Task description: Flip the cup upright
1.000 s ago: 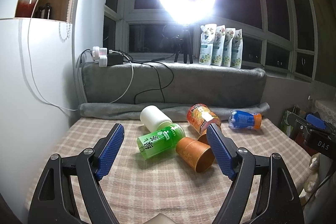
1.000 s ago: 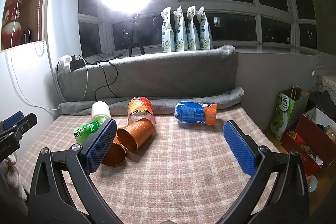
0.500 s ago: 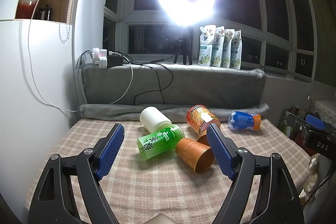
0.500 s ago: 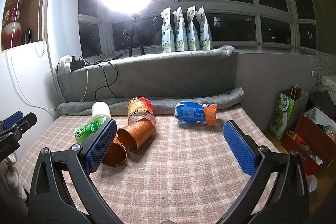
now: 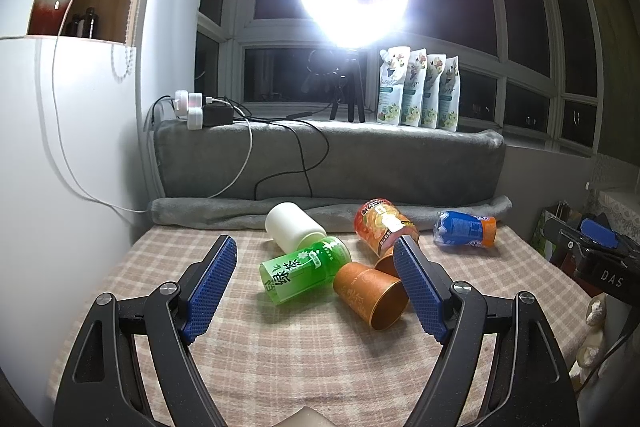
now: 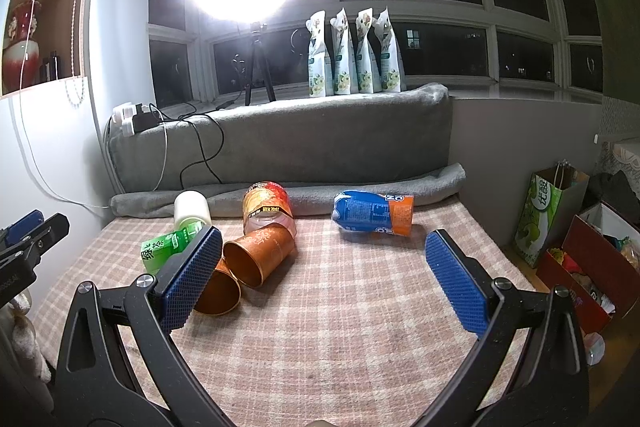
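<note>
Left claw spread wide, empty, hovering above checked desk. Right claw likewise wide, holding nothing. Two copper cups on sides mid-desk: near cup mouth toward camera, touching green tea bottle; second cup just beside, against orange-labelled jar. Blue bottle lies apart, right.

Copper-orange cup, green bottle, blue-and-orange bottle, beige plaid cloth, blue fingers
</note>
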`<state>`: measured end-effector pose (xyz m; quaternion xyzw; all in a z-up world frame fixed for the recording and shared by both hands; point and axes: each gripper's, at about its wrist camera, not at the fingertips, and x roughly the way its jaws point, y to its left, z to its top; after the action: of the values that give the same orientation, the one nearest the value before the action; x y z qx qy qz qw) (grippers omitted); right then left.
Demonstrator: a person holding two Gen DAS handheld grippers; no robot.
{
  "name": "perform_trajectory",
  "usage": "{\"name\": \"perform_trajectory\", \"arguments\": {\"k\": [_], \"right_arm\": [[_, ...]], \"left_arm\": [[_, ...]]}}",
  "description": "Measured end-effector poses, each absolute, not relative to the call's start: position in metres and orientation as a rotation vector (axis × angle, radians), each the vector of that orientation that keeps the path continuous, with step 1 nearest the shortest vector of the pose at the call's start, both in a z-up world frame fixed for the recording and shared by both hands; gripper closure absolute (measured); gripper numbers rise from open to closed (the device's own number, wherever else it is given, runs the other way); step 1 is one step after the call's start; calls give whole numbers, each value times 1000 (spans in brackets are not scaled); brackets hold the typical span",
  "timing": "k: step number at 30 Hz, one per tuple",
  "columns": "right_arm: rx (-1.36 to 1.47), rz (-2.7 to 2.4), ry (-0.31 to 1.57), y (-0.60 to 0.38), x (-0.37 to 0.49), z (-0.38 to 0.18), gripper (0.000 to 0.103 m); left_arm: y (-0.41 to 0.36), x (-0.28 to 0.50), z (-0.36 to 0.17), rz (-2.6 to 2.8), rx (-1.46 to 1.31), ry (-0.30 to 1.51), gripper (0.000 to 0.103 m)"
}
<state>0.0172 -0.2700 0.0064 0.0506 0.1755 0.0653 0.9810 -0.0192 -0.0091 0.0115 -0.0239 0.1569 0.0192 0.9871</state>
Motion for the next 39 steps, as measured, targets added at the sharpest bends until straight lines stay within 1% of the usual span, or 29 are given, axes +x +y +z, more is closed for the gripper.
{"name": "perform_trajectory", "arguments": {"k": [12,18,29,39], "right_arm": [[99,135,363,-268,19,3,0],[79,174,397,-257,33,-1,0],[38,327,501,-217,95,-4,0],[-57,377,656,-181,184,-13,0]], "left_arm": [[-8,-19,10,38,-50,318,22],[-3,-16,2,37,-60,342,22],[15,-13,-20,46,-77,427,22],[36,-13,-30,78,-98,464,22]]}}
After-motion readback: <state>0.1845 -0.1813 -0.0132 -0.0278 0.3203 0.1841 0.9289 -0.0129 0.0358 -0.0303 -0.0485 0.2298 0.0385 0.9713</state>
